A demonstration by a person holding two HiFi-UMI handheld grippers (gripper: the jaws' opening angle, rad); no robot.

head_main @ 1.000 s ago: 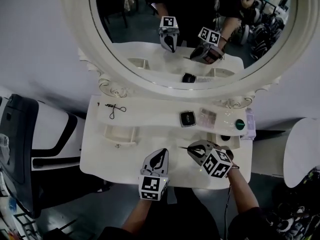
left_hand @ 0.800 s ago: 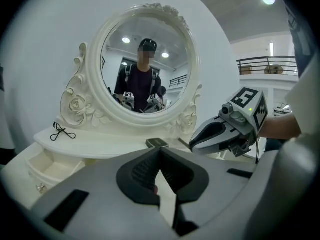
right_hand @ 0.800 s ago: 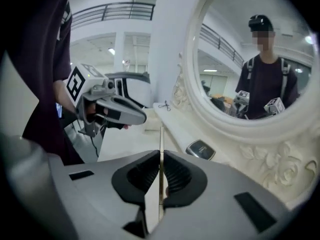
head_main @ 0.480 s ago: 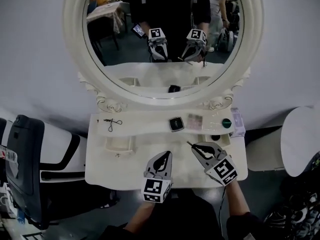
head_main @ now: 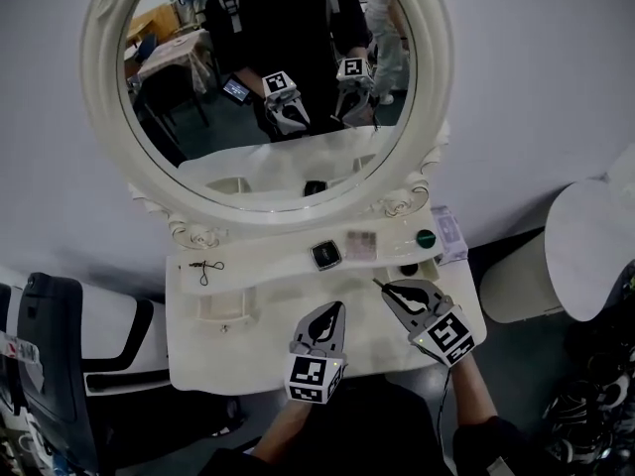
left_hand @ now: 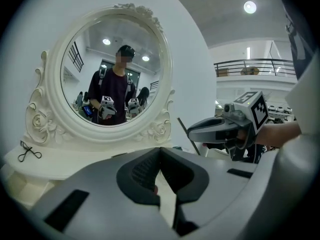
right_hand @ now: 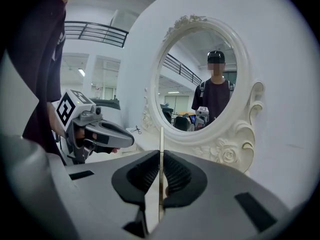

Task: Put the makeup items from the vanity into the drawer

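My right gripper (head_main: 390, 291) hangs over the right half of the white vanity top (head_main: 258, 350), shut on a thin makeup stick (right_hand: 160, 136) that pokes up past its jaws. The left gripper (head_main: 334, 308) floats beside it, over the middle of the top, shut with nothing in it. On the raised shelf lie an eyelash curler (head_main: 205, 268), a black compact (head_main: 325, 255), a palette (head_main: 361, 245) and a green-lidded jar (head_main: 426, 238). A small open drawer (head_main: 220, 317) sits at the left under the shelf. Each gripper view shows the other gripper, the right (left_hand: 192, 132) and the left (right_hand: 131, 140).
A large oval mirror (head_main: 119, 157) stands behind the shelf and reflects the person and both grippers. A pale box (head_main: 448, 234) rests at the shelf's right end. A dark chair (head_main: 60, 365) stands to the left, a round white seat (head_main: 585, 256) to the right.
Both grippers have risen off the vanity top, the right one rolling with the stick still in it. The head view has pulled back, so the vanity looks smaller and further left.
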